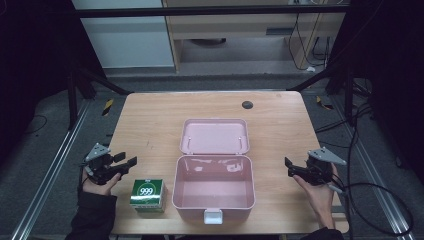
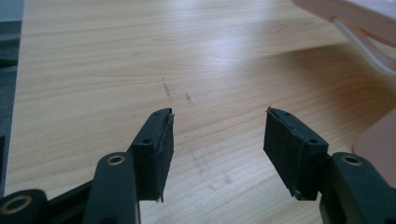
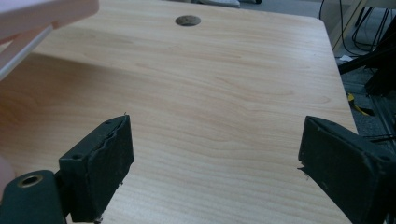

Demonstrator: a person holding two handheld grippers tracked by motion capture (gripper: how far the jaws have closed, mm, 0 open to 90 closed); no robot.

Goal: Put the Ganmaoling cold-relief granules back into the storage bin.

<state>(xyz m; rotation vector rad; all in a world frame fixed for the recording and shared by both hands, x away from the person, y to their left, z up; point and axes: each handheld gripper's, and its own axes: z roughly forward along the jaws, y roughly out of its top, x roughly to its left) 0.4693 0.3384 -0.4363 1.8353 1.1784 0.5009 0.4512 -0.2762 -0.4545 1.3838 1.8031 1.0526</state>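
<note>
A pink box [image 1: 213, 190] stands open in the middle of the wooden table [image 1: 150, 120], its lid [image 1: 215, 136] laid back and its inside bare. To its left sits a small green carton [image 1: 148, 194] marked 999. My left gripper [image 1: 127, 161] hovers at the table's left edge, just behind the carton, with its jaws apart and nothing between them [image 2: 219, 135]. My right gripper [image 1: 288, 167] is to the right of the box, open and empty [image 3: 215, 154]. An edge of the pink box [image 2: 378, 140] lies to the right in the left gripper view.
A dark round grommet [image 1: 247, 104] is set into the table near its far edge. Black cables [image 1: 370, 190] trail over the floor to the right of the table. Metal frame rails [image 1: 45, 175] run along the left side.
</note>
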